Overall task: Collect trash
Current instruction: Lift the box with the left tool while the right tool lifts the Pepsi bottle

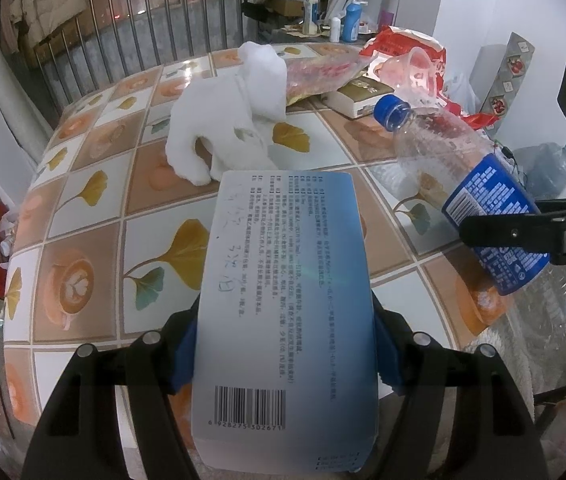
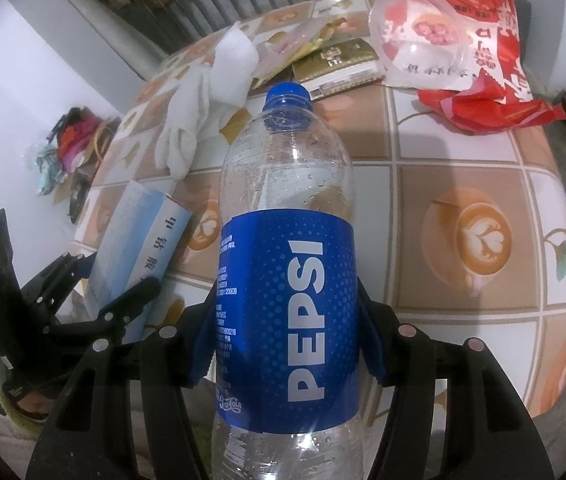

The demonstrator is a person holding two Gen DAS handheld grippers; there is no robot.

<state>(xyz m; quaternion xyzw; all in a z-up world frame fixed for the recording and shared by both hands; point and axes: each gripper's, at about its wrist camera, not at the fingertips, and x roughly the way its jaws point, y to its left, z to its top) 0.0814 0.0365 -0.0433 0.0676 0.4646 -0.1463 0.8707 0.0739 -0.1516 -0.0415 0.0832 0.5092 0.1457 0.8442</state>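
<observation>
Left gripper tilted down clamping box, right gripper clamping bottle

A table with a leaf-and-coffee-patterned cover stands beside white walls and metal railings.

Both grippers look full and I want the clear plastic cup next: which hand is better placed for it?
Right, probably. The cup lies on the red bag, up and right of the right gripper. Its jaws clamp the Pepsi bottle, the left gripper's the box, so unload first.

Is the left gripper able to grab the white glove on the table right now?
Probably not yet: the left gripper is already shut on the blue-white box. The white glove lies uncovered just ahead.
</observation>
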